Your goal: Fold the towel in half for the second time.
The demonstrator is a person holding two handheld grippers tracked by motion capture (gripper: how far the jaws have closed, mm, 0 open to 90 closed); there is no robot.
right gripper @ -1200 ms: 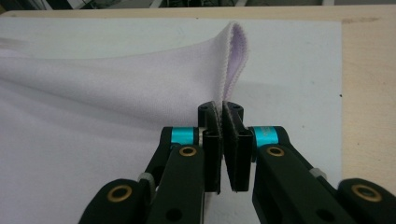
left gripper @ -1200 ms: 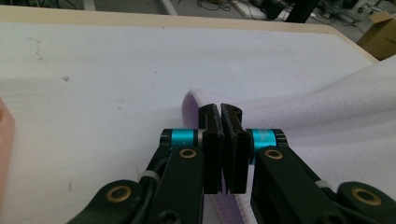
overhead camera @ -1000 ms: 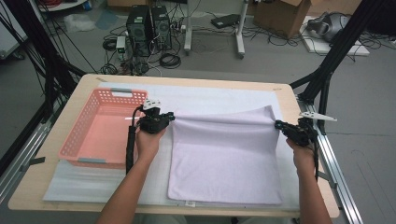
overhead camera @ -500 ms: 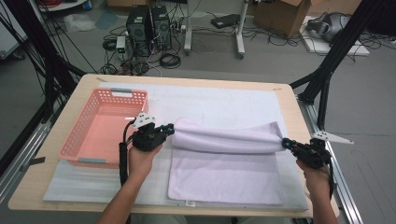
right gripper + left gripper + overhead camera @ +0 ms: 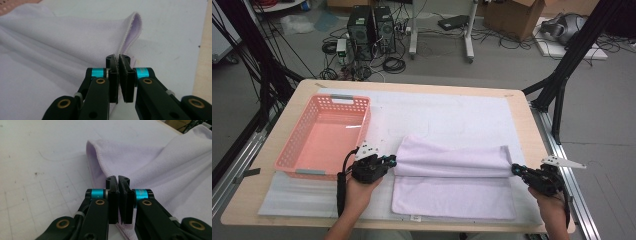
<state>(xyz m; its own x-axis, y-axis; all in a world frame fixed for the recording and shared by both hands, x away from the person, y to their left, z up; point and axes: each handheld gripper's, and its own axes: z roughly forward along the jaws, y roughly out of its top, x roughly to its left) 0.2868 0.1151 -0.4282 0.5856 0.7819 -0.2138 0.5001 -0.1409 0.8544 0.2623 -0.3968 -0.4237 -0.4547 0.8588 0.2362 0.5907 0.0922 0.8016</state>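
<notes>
A lavender towel [image 5: 452, 159] lies on the white mat, doubled over with its upper layer drawn toward the person. My left gripper [image 5: 391, 161] is shut on the towel's left corner, and my right gripper [image 5: 515, 170] is shut on its right corner. In the left gripper view the jaws [image 5: 118, 179] pinch the hemmed edge of the towel [image 5: 162, 165], which arches up behind them. In the right gripper view the jaws [image 5: 118, 57] clamp the other hemmed corner of the towel [image 5: 50, 45], and the cloth sags leftward from it.
A pink plastic basket [image 5: 292, 161] stands empty on the left of the mat, just beside my left gripper. The white mat [image 5: 452, 107] covers most of the wooden table [image 5: 534, 135]. Black frame legs, computers and cables are on the floor beyond.
Both grippers have come toward the person and lower, drawing the towel's far edge over its near half. The raised cloth has flattened into a low roll across the towel's middle.
</notes>
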